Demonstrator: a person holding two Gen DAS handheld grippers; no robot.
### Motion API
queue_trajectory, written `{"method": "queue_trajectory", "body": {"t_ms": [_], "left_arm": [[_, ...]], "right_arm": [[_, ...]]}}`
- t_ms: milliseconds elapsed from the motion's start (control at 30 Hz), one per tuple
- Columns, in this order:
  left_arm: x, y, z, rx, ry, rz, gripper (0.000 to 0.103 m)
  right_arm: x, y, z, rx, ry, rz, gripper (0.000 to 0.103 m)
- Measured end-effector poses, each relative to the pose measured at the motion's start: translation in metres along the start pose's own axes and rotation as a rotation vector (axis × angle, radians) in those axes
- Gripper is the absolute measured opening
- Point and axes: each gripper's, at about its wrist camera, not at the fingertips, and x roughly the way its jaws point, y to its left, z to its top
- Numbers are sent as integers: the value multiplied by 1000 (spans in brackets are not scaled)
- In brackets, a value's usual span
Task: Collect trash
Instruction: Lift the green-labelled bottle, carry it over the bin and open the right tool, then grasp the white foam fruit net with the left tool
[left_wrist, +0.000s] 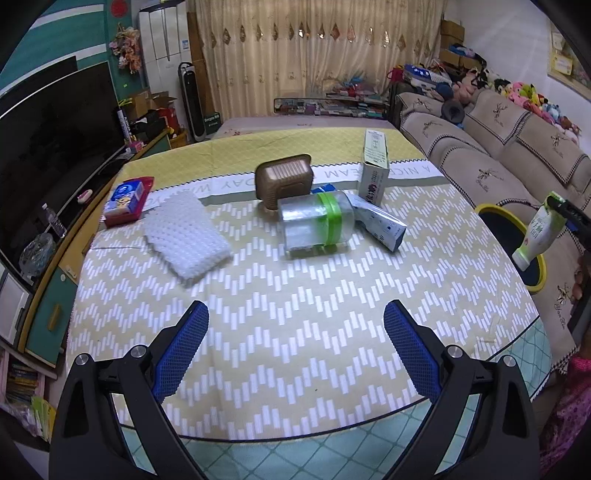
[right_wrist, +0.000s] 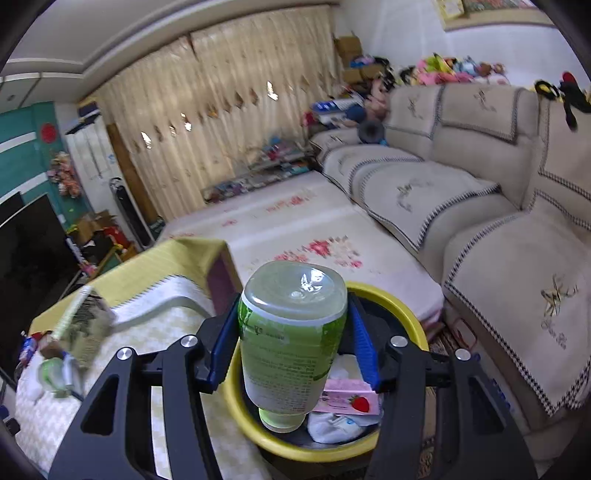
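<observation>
Over the yellow-rimmed bin (right_wrist: 402, 306) beside the table, the right gripper (right_wrist: 293, 347) pinches a green-labelled squeeze bottle (right_wrist: 288, 339) between its blue pads, cap end down. The bottle hangs above the bin opening and is not yet released. Inside the bin lie a pink strawberry-print packet (right_wrist: 349, 400) and white crumpled waste (right_wrist: 334, 424), so part of the collection appears done.

The left gripper (left_wrist: 295, 350) hovers low over the table (left_wrist: 295, 295), fingers spread wide and holding nothing. Still on the table: a clear jar with green lid (left_wrist: 314, 221), a brown plastic tray (left_wrist: 284, 179), a white bubble sheet (left_wrist: 184, 232), a standing carton (left_wrist: 375, 168), a blue-and-white carton (left_wrist: 382, 227) lying down, and a red-edged packet (left_wrist: 127, 199). Judged from this, most items remain to be collected.
</observation>
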Motion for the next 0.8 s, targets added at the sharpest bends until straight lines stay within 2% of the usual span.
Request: {"method": "queue_trajectory", "body": {"t_ms": [200,267,367,700,800], "left_arm": [[10,-4,3,3,14,-4,94],[14,-1,5,-2,15,-2,94],[22,10,10,-17,14,18,94],[66,77,41,-100,30,230,94],[83,96,51,-151,51,235,94]], "right_arm": [[15,-5,-9,22,11,-13,57],[2,9,-16,7,5,7,57],[-9,29,-22,-37,-13,15,63],[6,59,-37,-72,59,62,64],[6,63,-37,-67,48,59,64]]}}
